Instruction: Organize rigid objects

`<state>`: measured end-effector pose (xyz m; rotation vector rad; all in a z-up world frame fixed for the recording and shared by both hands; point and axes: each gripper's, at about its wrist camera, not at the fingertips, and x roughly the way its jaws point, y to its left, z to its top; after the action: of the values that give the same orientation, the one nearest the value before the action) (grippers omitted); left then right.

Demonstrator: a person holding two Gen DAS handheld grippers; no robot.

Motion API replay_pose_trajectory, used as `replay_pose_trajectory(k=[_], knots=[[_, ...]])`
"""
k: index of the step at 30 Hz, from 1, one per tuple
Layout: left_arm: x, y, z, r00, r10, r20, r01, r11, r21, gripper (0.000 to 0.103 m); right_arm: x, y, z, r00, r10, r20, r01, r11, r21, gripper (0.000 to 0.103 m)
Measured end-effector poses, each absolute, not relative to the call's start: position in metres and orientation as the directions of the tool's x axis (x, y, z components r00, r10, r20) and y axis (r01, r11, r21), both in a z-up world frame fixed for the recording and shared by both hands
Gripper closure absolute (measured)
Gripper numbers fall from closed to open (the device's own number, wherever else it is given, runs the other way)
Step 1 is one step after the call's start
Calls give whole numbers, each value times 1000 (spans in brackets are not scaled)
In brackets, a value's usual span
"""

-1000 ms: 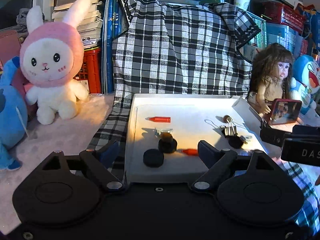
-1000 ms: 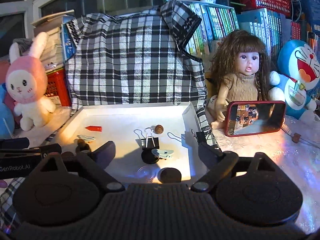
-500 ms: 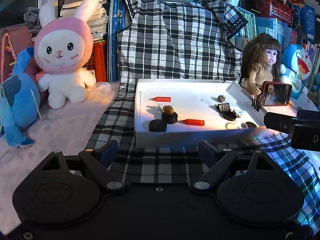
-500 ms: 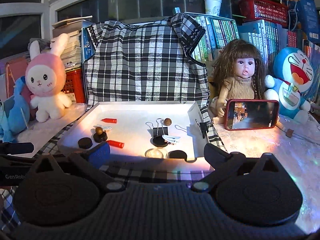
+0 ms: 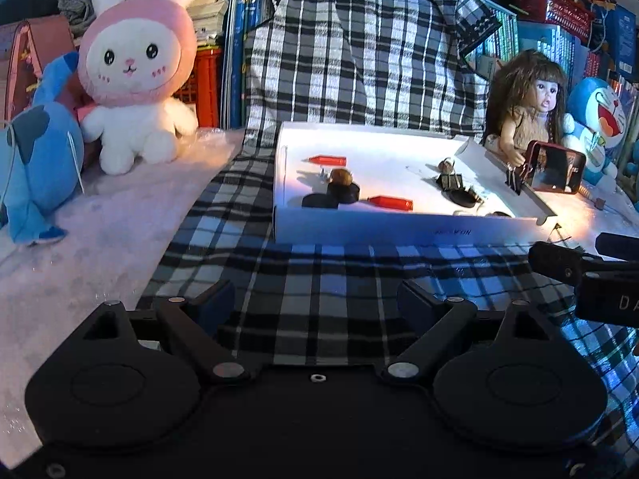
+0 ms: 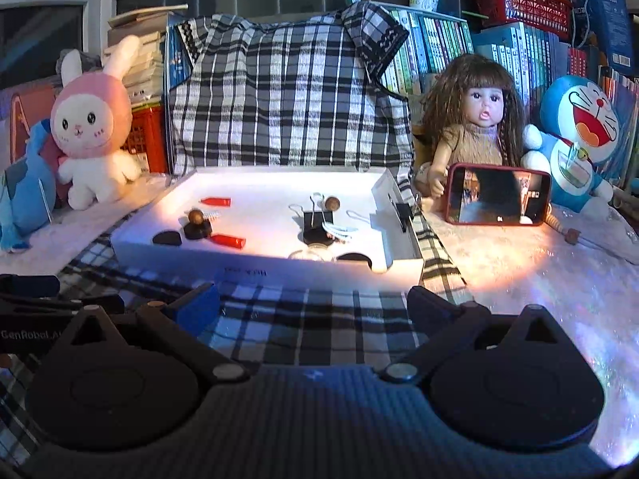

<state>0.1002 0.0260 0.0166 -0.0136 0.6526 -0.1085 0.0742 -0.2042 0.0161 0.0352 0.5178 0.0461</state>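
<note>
A white tray (image 5: pixel 399 229) (image 6: pixel 247 257) sits on a checked cloth and holds small objects: two red tubes (image 5: pixel 327 159) (image 5: pixel 389 202), black round caps (image 5: pixel 343 192), a brown ball (image 5: pixel 340 177), a binder clip (image 5: pixel 450 181) (image 6: pixel 315 219), a hair clip (image 6: pixel 339 229). My left gripper (image 5: pixel 315 303) is open and empty, held back from the tray's front edge. My right gripper (image 6: pixel 311 303) is open and empty, also in front of the tray.
A pink bunny plush (image 5: pixel 135 68), a blue plush (image 5: pixel 36 147), a doll (image 6: pixel 475 119), a red phone (image 6: pixel 497 199) and a Doraemon plush (image 6: pixel 579 135) surround the tray. Books and a draped checked shirt (image 6: pixel 287 92) stand behind.
Both grippers have pulled back from over the tray toward me; the tray now lies farther off with checked cloth between. Both stayed open and empty.
</note>
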Motion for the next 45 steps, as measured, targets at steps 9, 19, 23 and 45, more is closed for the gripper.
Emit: replay_pose_trajectory(k=[9,19,23,45], knots=[[107,28,-1,775,-76,-627,62,997,-44,15,80,-208,-9,835,33,-550,-1,998,59,0],[110,23,-8,773,-58,-632,62,998,-15,7,92,-208,-24,780,36,-625,6,998,64,0],[111,23,-9,770,-54,-636,60,998,-12,3,93,-208,-25,777,34,-629,6,998,61,0],[113,20,-11,763,-27,-646,43,999,9,0,94,-205,-26,773,27,-634,4,999,47,0]])
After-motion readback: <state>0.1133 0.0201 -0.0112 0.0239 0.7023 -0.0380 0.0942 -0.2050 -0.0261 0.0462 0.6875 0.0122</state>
